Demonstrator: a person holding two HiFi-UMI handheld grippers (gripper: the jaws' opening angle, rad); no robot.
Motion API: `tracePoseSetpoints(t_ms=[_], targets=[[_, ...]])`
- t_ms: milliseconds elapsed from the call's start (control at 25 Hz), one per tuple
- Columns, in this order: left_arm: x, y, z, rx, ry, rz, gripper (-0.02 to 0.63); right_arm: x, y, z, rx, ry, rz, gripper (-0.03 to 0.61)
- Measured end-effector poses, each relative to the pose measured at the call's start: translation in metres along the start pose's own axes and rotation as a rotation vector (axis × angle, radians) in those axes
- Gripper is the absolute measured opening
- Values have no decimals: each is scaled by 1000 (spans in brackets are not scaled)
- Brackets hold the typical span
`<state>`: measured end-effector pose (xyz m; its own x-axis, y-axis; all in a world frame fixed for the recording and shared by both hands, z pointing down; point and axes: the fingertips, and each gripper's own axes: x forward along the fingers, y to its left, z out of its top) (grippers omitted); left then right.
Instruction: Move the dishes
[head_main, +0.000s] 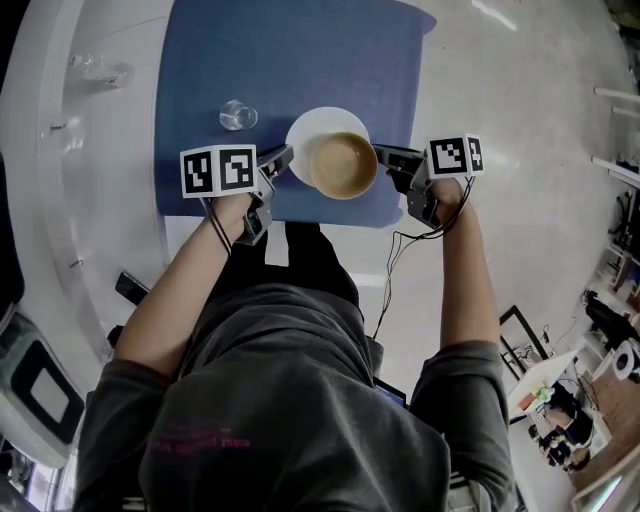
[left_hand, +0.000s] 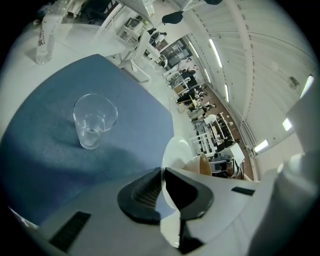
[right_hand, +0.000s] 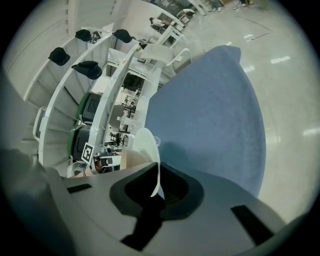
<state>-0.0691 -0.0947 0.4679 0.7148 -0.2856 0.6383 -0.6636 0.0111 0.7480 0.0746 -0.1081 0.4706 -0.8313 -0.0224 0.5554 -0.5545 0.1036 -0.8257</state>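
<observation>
Two hand-held claws pinch one round white ceramic plate (head_main: 303, 133) from opposite sides. The left claw (head_main: 283, 158) has its dark ribbed pads pressed onto the plate's left rim, with only the thin white edge between them. The right claw (head_main: 386, 158) has its jaws pressed onto the right rim in the same way. Each gripper view shows the plate edge-on, running out from between the pads. A tan round bowl (head_main: 342, 165) sits upright on the plate, midway between the two claws and towards the edge nearest the person. The plate is over the near part of the blue cloth-covered counter (head_main: 300, 60), just inside its front edge. I cannot tell whether the plate rests on the cloth or is held just off it. A clear drinking glass (head_main: 237, 115) stands upright on the blue cloth. It is beyond the left claw and slightly to that claw's outer side, near the plate but not touching it. Both of the person's forearms reach forward, with the marker cubes on the claws facing up.
</observation>
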Motion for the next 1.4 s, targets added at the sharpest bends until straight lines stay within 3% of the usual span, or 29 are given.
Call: tracePoseSetpoints(t_ms=[800,1400], targets=[[5,76,-45,-29,156,41,29,66,-28,-72,188,7,-10,20],[12,132,-55,-84,191,85,32,112,-44,-78,242,33,-5,20]])
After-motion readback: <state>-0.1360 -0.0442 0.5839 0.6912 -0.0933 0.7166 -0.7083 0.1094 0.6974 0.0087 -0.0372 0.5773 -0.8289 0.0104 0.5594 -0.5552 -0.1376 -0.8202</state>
